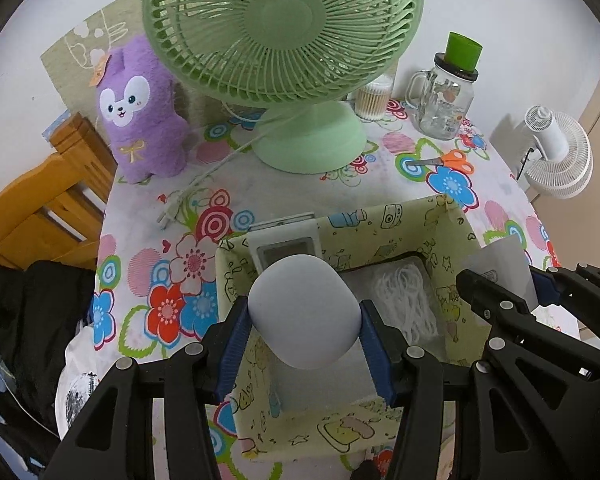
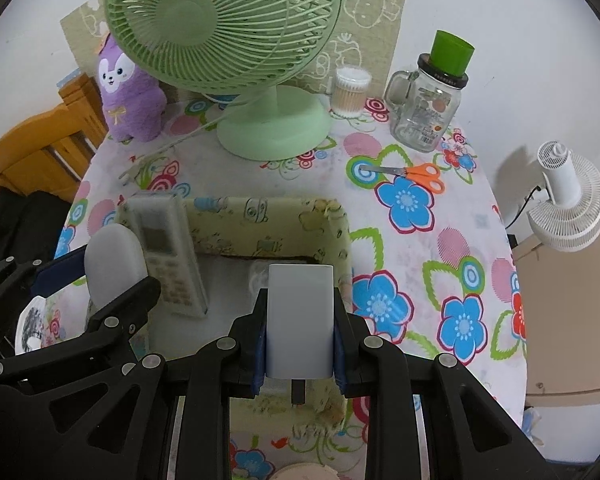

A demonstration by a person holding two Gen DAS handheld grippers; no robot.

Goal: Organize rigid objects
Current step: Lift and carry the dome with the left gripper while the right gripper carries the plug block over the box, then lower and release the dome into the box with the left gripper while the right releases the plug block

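Left fingers (image 1: pixel 303 316) clamping rounded white case (image 1: pixel 304 312), right fingers (image 2: pixel 300 334) gripping white charger block (image 2: pixel 300 320), both above patterned box (image 1: pixel 452 216).

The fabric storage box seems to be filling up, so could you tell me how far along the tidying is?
Done: remote control in fabric box. In hand: left hand-held gripper holds rounded white case, right holds white adapter, both above it. Left: scissors.

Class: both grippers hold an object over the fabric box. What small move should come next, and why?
Probably lower the left gripper slightly and release the rounded white object into the fabric box: it hangs over the box's open space, beside the remote control.
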